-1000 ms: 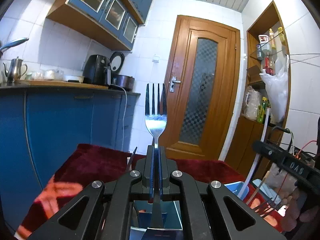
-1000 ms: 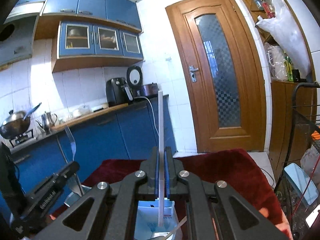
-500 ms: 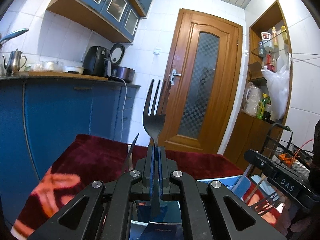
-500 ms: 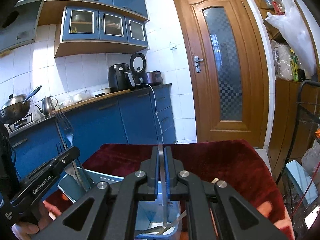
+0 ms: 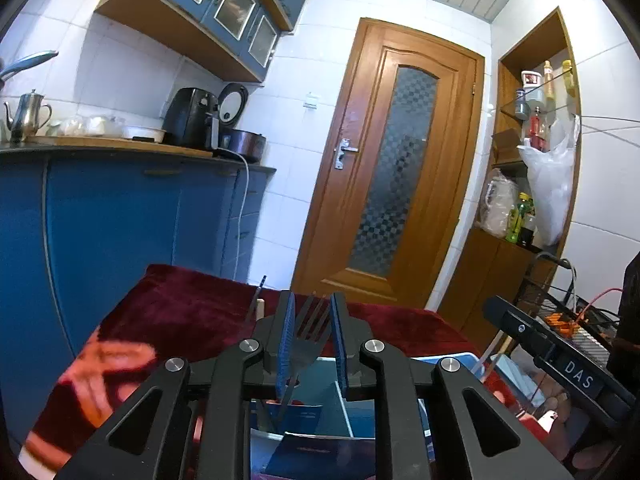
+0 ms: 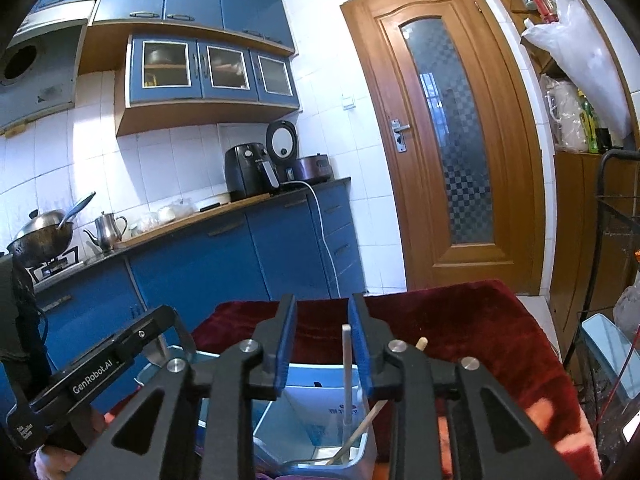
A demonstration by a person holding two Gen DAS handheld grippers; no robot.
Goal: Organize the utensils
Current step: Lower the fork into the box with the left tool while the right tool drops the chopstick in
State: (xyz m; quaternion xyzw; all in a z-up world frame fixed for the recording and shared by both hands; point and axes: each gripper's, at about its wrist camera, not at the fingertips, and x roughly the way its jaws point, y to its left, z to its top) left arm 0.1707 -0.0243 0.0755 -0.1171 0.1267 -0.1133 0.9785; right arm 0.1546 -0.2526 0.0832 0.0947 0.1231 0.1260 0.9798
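Fork (image 5: 310,334) stands between dark chopstick (image 5: 256,300) and blue container (image 5: 460,360)

Both wrist views look forward, sharing the door (image 5: 394,176) and red cloth (image 6: 472,320).

Black tongs (image 5: 311,344) with blue pads (image 5: 285,344), silver screws (image 6: 248,346); "GenRobot.AI" lettering (image 6: 97,376) on one, "DAS" (image 5: 578,374) on the other

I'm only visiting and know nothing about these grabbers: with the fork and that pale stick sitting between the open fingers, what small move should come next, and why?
Probably lift both grippers straight up and clear. The left gripper is opening, and the fork stands loose between its pads, handle down in the container. The right gripper is opening too, with the pale stick standing free in the blue bin. Both utensils look delivered.
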